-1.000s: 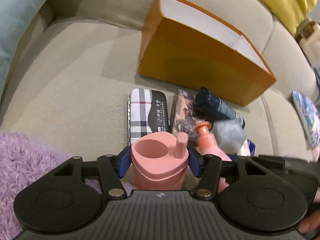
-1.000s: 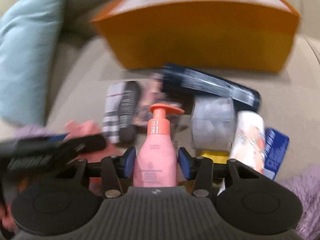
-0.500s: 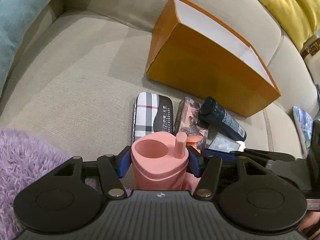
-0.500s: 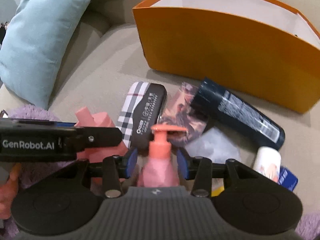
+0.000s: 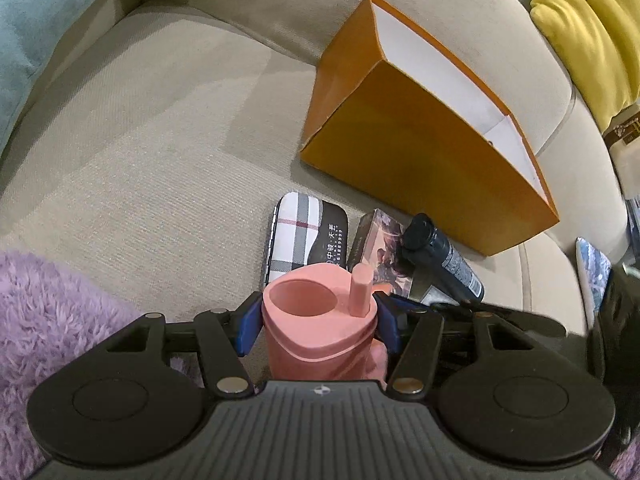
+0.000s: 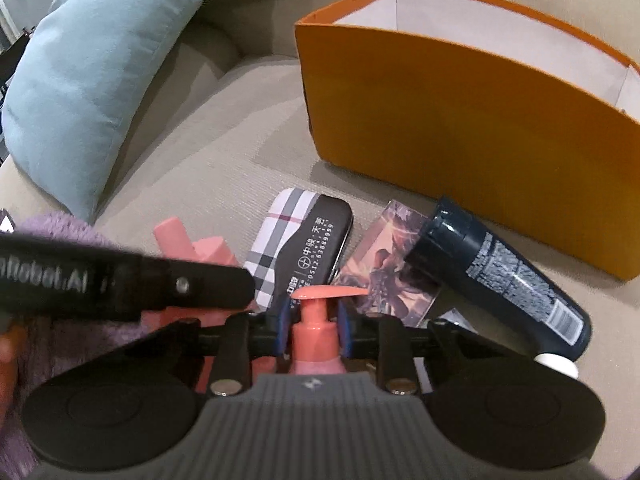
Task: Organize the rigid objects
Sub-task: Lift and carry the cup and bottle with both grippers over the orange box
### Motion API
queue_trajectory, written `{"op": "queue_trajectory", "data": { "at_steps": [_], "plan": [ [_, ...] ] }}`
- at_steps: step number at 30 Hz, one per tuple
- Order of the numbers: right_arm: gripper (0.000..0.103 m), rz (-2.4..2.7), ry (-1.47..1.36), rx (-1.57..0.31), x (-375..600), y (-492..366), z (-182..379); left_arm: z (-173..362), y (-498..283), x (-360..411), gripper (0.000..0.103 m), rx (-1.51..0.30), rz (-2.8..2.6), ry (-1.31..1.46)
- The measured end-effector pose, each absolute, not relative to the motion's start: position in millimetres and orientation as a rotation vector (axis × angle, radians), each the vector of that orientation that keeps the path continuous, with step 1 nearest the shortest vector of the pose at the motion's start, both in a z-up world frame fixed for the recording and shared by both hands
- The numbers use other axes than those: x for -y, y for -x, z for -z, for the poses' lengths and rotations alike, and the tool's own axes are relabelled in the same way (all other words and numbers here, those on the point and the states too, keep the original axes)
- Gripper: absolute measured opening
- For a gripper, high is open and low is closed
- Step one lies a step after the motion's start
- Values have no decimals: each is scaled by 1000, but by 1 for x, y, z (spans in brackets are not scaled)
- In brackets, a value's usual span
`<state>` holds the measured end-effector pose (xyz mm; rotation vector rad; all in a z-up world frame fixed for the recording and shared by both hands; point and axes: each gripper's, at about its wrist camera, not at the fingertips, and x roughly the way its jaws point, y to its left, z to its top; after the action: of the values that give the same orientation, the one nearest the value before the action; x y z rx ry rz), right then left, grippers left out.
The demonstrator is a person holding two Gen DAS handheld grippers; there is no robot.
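Since a second ago my right claw [image 6: 314, 330] has slid toward the pink pump bottle [image 6: 316, 332], and its jaws are now closing around the narrow neck under the pump head. My left claw [image 5: 318, 326] grips the pink cup [image 5: 320, 328] as before, near the front edge of the sofa cushion [image 5: 140, 152]. The orange box [image 6: 460, 108] at the back of the cushion looks empty. The plaid case [image 6: 300, 248], the picture card [image 6: 384, 268] and the dark tube [image 6: 500, 276] lie in front of it, not yet sorted. I judge the task is only at its beginning.
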<state>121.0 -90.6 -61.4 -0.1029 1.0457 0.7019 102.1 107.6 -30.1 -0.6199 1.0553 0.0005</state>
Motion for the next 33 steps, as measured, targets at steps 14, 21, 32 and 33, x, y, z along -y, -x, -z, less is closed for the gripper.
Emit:
{"op": "queue_trajectory", "data": {
  "at_steps": [14, 21, 32, 33],
  "plan": [
    [25, -713, 13, -762, 153, -71, -17, -33, -94, -89, 66, -957, 0, 496],
    [25, -670, -107, -683, 181, -129, -71, -101, -148, -81, 66, -874, 71, 392],
    [26, -532, -210, -723, 183, -274, -73, -97, -293, -59, 67, -846, 165, 85],
    [27, -522, -219, -744, 180, -289, -64, -88, -302, -57, 66, -855, 176, 55]
  ]
}}
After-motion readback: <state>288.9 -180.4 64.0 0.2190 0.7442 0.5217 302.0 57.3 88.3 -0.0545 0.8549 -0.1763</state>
